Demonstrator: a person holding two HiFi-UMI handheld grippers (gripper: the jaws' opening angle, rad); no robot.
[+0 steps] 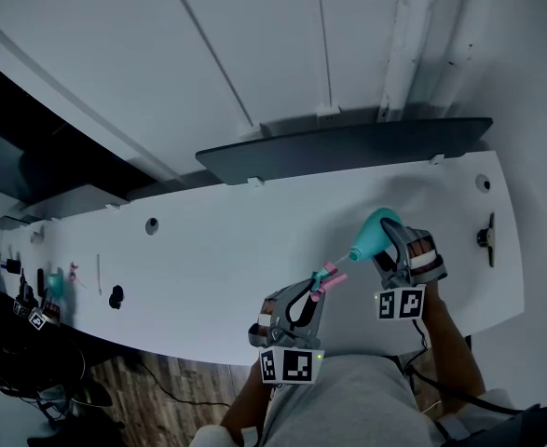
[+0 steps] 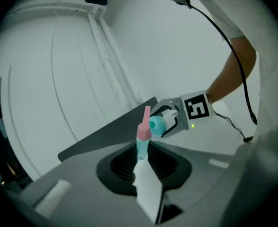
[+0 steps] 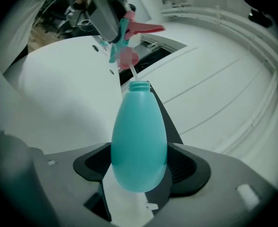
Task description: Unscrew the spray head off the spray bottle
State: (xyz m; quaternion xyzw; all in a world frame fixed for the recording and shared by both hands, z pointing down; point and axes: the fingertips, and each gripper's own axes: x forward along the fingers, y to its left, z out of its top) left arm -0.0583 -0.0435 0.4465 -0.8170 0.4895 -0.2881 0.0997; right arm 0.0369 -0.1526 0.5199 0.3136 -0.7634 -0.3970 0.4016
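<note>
- Left gripper [image 2: 142, 156]: jaws closed on the spray head [image 2: 143, 132], clamping its teal body. The pink trigger stands up past the jaw tips, and the part of the head inside the jaws is hidden.
- Right gripper [image 3: 139, 161]: jaws set wide and gripping the teal spray bottle [image 3: 139, 136] round its fat belly. The bottle base is covered by the jaws.
- Spray head is lifted off the bottle neck, with the thin dip tube [image 3: 133, 73] bridging the gap and its lower end out of sight inside the bottle.
- Head view: both grippers are held above the near edge of the white tabletop [image 1: 226, 250], bottle to the right and head to the left.
- A dark panel [image 1: 348, 145] lies along the tabletop's rear edge.
- Small items [image 1: 116, 296] at the far left end are too small to identify.
- A forearm [image 1: 452, 335] is cut off by the frame edge.
</note>
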